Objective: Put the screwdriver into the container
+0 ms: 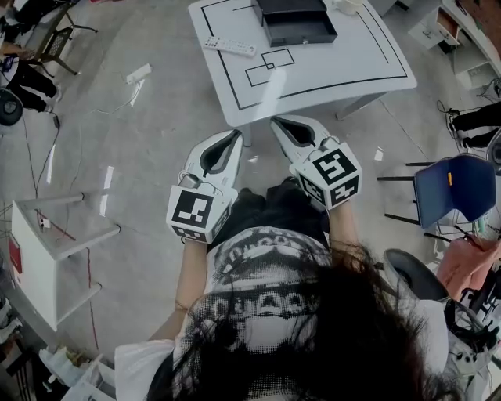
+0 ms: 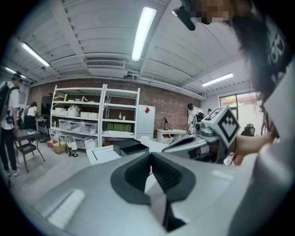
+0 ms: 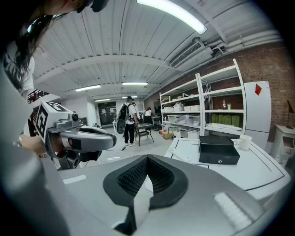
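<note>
Closest to us, a mop of dark hair (image 1: 368, 329) fills the bottom at six o'clock. Ahead of it both forearms come out bent at the elbow, tucked against the body. On the nine o'clock side of the pair, our left claw (image 1: 236, 135) is clenched on nothing, pads pressed together, nose aimed at twelve. Up on the white worktop (image 1: 344, 66), a flat white slab (image 1: 229, 45) lies toward its eleven o'clock corner. Back down, our right claw (image 1: 275, 122) is clenched and empty too, angled inward so the two tips sit near each other. We read this as a ready stance: both held level at the waist, facing the job, nothing begun. At twelve o'clock, well apart from both claws, sits the black container (image 1: 301, 23), with a pale cup (image 1: 348, 5) just beside it at one. And the screwdriver? We cannot spot it in any view, so finding it looks like our first order of business.
</note>
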Tool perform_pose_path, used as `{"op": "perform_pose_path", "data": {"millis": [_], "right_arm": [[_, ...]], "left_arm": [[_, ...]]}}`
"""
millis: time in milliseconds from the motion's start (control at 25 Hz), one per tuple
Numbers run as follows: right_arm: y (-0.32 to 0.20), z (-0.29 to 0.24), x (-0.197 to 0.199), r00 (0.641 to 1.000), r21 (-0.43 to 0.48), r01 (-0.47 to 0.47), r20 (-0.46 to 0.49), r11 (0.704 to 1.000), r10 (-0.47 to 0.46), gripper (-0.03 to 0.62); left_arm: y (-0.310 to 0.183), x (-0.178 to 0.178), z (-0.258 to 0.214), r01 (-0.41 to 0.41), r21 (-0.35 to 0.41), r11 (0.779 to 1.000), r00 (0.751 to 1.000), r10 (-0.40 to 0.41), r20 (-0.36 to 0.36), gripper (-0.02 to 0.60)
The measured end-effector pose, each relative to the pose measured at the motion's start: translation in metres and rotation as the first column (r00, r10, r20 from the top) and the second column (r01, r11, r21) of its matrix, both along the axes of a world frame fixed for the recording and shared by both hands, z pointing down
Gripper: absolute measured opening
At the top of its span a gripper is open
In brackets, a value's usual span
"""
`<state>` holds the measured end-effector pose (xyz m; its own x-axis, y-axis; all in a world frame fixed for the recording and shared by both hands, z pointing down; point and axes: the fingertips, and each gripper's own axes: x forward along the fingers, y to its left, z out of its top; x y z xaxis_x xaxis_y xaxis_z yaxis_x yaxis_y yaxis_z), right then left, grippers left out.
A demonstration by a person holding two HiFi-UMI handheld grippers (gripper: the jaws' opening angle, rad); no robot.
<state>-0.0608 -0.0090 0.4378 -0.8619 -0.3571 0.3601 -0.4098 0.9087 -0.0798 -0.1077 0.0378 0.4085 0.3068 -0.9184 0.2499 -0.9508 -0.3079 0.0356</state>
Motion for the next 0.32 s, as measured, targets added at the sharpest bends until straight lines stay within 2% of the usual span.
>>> {"op": "perform_pose_path", "data": {"millis": [320], "right_arm": [[0.012, 0.005, -0.004, 1.000, 0.018, -0.003, -0.004, 1.000, 0.003, -0.003]], "left_arm": [[0.011, -0.006, 0.004, -0.005, 0.021, 1.000, 1.000, 0.005, 0.004, 0.000]]}}
